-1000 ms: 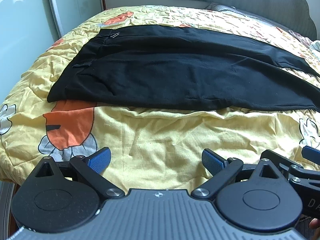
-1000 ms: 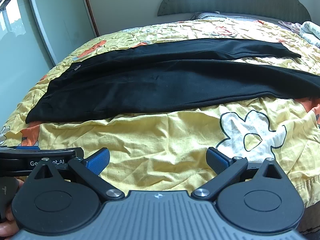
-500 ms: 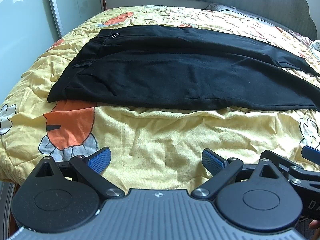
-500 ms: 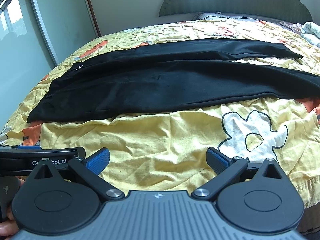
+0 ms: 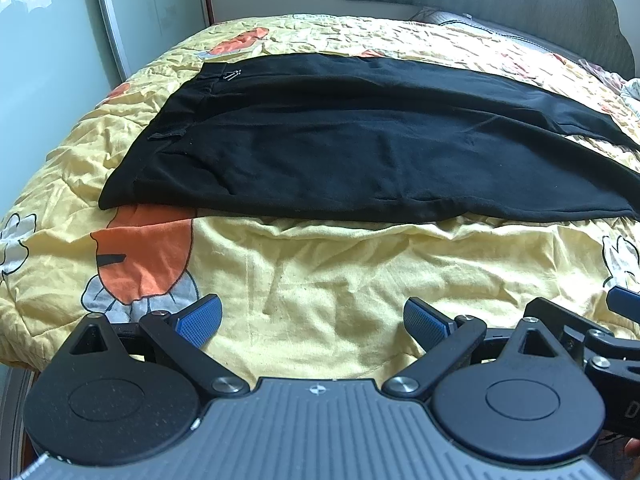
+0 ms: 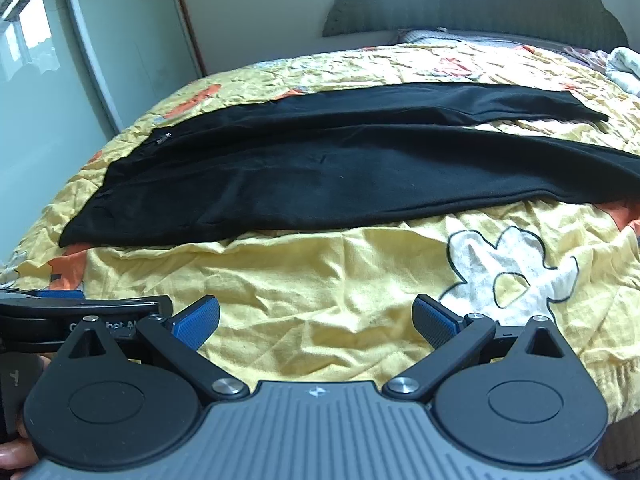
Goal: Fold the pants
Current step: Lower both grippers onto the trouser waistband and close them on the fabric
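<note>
Nearest, the left hand-held gripper (image 5: 312, 320) is seen with its blue-padded fingers spread wide apart, nothing held between them, above the near edge of the bed. The right hand-held gripper (image 6: 316, 320) is likewise held with fingers apart and empty, just beside the left one. Below both, a wrinkled yellow bedspread (image 5: 320, 280) with orange and white flower prints is spread over the bed. Farther on, the black pants (image 5: 360, 152) are laid flat across the bedspread, unfolded, with the waistband toward the left and both legs stretched toward the right, well apart from either gripper. Beyond them, a grey scalloped headboard (image 6: 480, 4) is seen against the wall.
</note>
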`<state>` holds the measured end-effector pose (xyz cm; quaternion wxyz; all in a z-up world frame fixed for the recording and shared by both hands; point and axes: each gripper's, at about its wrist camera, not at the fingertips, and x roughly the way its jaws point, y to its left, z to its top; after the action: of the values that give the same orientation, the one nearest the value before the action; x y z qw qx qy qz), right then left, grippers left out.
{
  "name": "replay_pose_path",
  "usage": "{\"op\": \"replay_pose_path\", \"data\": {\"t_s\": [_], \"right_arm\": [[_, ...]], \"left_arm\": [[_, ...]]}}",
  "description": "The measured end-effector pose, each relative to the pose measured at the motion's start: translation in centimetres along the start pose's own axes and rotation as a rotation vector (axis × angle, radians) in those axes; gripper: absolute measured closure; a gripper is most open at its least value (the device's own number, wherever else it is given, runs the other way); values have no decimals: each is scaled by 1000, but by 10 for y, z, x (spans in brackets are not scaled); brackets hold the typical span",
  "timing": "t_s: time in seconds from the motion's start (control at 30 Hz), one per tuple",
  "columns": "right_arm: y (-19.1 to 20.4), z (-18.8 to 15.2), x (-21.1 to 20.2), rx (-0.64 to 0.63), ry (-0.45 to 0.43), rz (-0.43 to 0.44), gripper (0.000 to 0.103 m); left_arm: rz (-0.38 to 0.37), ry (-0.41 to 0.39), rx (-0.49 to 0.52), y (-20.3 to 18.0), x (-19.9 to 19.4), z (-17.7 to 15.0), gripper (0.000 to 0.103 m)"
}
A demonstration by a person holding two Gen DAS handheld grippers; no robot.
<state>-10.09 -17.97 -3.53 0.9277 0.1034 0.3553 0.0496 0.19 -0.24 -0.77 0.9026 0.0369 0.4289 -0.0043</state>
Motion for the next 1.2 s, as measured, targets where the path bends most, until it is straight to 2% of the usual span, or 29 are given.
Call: {"op": "replay_pose_path", "data": {"t_s": [0.17, 0.3, 0.43, 0.6, 0.77, 0.97, 1.03, 1.1, 1.2], "right_arm": [[2, 9, 0, -49, -37, 42, 0], [3, 30, 5, -86, -79, 96, 0], [10, 57, 14, -183, -135, 134, 0], [12, 98, 45, -225, -118, 232, 0], [22, 139, 88, -370, -133, 209, 0], [52, 184, 144, -717, -131, 386, 0], [58, 205, 162, -732, -127, 465, 0], [63, 234, 187, -701, -70, 548, 0], [69, 269, 232, -642, 8, 577, 0]], "left_arm": [[27, -48, 30, -1, -2, 3, 4], [58, -126, 70, -4, -6, 11, 4], [87, -187, 94, -5, -6, 26, 4], [81, -178, 52, 10, 10, 54, 4], [84, -159, -33, 38, 31, 83, 7], [58, -135, -132, 70, 54, 116, 7], [66, -134, -139, 76, 60, 125, 6], [73, -130, -142, 82, 67, 132, 6], [83, -117, -151, 92, 78, 142, 6]]}}
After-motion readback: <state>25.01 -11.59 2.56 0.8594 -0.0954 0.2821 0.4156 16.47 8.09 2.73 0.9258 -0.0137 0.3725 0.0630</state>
